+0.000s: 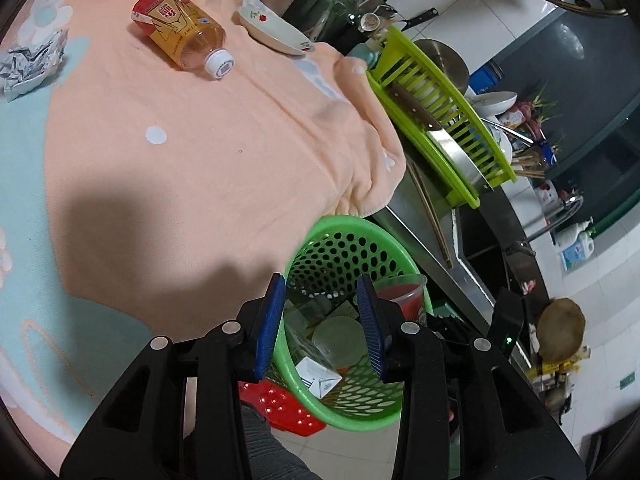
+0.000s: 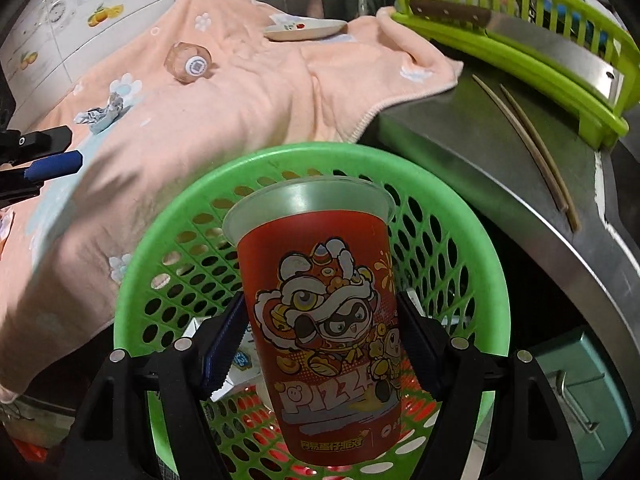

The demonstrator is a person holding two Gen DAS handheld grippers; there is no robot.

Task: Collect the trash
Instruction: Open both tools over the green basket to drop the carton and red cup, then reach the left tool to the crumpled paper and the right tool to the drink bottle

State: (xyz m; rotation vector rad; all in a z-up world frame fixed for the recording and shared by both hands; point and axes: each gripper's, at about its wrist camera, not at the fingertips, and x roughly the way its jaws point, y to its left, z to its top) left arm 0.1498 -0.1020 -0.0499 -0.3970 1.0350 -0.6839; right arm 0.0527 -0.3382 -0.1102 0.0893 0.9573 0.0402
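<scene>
Cup [image 2: 320, 320] clamped in right tool [image 2: 320, 344], tilted over basket [image 2: 460, 216]; left tool [image 1: 322, 320] seemingly empty, part-open.

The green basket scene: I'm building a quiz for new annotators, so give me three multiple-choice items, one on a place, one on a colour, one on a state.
1. Where is the red cup?
A. over the green basket
B. on the peach towel
C. in the dish rack

2. What colour is the cap of the bottle lying on the towel?
A. blue
B. white
C. black

3. What is between the left gripper's jaws?
A. the crumpled paper
B. the bottle
C. nothing

Answers: A, the cup is held above the basket's rim; B, the cap shows white; C, only the basket's contents lie beyond the jaws.
</scene>
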